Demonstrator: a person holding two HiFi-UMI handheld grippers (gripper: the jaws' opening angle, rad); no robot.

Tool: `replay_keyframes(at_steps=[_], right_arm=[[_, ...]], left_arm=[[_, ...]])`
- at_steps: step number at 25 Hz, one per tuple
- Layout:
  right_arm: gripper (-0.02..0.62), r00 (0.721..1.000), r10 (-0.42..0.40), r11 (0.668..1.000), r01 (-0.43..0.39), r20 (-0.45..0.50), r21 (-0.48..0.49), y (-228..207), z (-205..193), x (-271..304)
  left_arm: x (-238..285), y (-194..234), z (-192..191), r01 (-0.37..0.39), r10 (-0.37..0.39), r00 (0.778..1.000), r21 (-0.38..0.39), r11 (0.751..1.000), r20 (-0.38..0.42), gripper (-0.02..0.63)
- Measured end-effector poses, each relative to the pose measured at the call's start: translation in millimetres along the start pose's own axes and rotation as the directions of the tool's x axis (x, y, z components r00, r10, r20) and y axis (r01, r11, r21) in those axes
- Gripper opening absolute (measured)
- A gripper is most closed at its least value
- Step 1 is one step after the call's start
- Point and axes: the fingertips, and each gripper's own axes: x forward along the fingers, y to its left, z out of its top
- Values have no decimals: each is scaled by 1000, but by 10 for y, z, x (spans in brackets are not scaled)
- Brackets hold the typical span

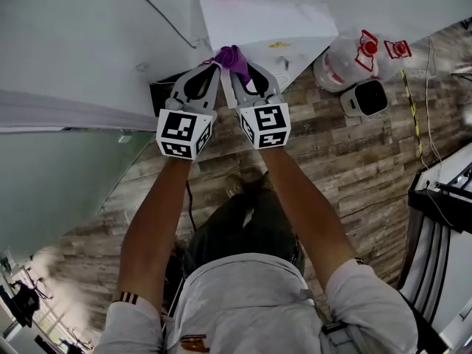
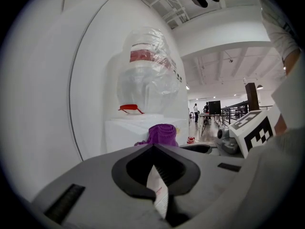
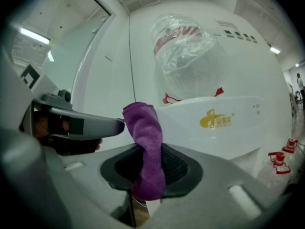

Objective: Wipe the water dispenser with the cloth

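The white water dispenser (image 1: 265,21) stands right in front of me, its plastic-wrapped bottle (image 3: 183,46) on top. A purple cloth (image 1: 232,56) is bunched between the two gripper tips, close to the dispenser's front edge. My right gripper (image 1: 237,71) is shut on the cloth (image 3: 143,128), which rises out of its jaws. My left gripper (image 1: 214,63) sits close beside it, jaws together, its tip at the upper end of the cloth (image 2: 162,133). The dispenser's body (image 3: 224,123) lies just beyond the cloth.
A spare water bottle (image 1: 346,61) and a small white appliance (image 1: 366,98) sit on the wood floor to the right of the dispenser. A glass partition (image 1: 66,175) runs along the left. A dark rack (image 1: 442,205) stands at the far right.
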Motion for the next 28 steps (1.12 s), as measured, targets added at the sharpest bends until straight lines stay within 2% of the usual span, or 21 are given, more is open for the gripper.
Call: replay_keyframes(at_steps=[7, 22, 28], right_arm=[[101, 998, -63, 998, 63, -6, 32, -467, -67, -176], [101, 990, -142, 987, 140, 25, 74, -1394, 68, -500], [101, 984, -179, 979, 176, 19, 97, -1798, 57, -627]], left_arm=[[84, -108, -81, -5, 4, 1000, -13, 1000, -9, -2], [252, -345, -99, -40, 40, 999, -13, 999, -33, -2], [275, -352, -69, -81, 80, 996, -20, 997, -34, -2]])
